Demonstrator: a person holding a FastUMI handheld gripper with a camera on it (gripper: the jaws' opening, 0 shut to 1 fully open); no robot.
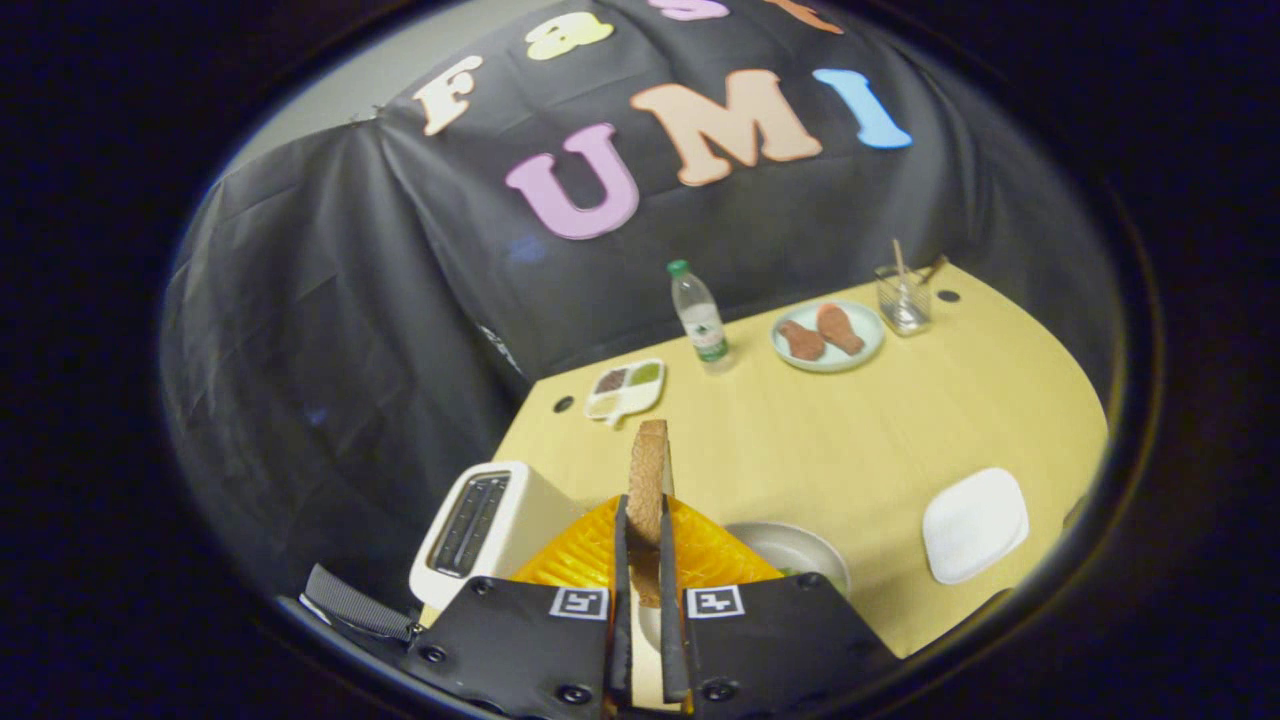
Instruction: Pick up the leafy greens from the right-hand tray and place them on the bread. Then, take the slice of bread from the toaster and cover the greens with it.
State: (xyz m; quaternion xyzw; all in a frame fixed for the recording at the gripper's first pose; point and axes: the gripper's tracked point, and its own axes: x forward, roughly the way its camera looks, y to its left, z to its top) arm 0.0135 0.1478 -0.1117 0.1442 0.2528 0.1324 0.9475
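My gripper [641,525] is shut on a slice of brown bread [648,480], held upright and edge-on between the two fingers, lifted above the table. The white toaster [478,530] stands just left of the fingers, its slots looking empty. Right behind the fingers sits a round white plate [800,548]; a sliver of green shows at its near edge, mostly hidden by the right finger. An orange surface [585,555] lies under the fingers. A square white tray [975,523] lies bare to the right on the wooden table [860,440].
Across the table stand a clear water bottle with a green cap [699,318], a plate with two brown pieces of food [828,335], a glass holding sticks [903,298], and a small divided dish of sauces [626,388]. The table's left edge drops off beside the toaster.
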